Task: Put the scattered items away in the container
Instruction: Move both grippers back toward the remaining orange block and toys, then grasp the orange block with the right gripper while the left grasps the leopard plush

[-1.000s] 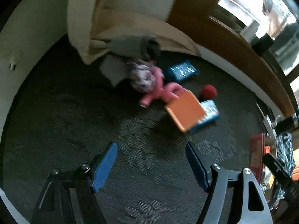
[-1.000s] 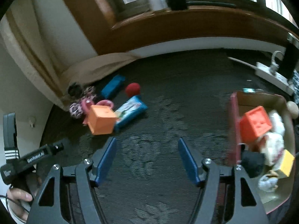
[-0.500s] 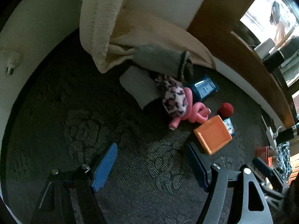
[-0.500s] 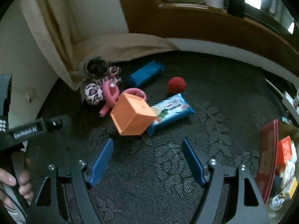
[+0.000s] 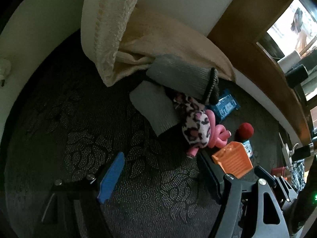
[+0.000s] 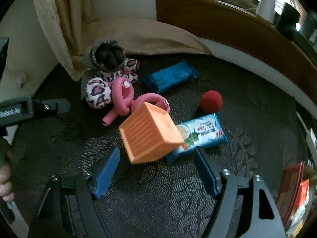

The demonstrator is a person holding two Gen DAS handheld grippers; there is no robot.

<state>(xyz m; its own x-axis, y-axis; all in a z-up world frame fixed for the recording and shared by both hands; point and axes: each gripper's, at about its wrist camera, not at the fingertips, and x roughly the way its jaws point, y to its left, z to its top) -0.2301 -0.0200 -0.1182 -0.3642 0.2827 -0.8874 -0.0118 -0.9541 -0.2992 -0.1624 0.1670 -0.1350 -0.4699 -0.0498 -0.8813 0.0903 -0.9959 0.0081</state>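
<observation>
Scattered items lie on dark carpet by a curtain. In the right wrist view an orange ribbed block (image 6: pixel 148 134) leans on a light blue snack packet (image 6: pixel 200 136). Behind them are a red ball (image 6: pixel 211 101), a dark blue packet (image 6: pixel 170 77), a pink loop toy (image 6: pixel 122 99), a leopard-print sock (image 6: pixel 99 93) and a dark-cuffed grey sock (image 6: pixel 109 55). My right gripper (image 6: pixel 156 171) is open just short of the block, nothing between its pads. My left gripper (image 5: pixel 160 176) is open over bare carpet, near the leopard sock (image 5: pixel 196 127) and grey socks (image 5: pixel 156 109).
The red-walled container (image 6: pixel 291 188), holding several items, shows at the right edge of the right wrist view. A cream curtain (image 5: pixel 111 39) pools on the floor behind the pile, under a wooden window sill (image 6: pixel 247 25). A person's hand (image 6: pixel 6 186) holds the left gripper.
Both grippers have come closer to the pile. In the right wrist view the container has slid to the edge, the orange block has grown large, and the jaws stand a little wider.
</observation>
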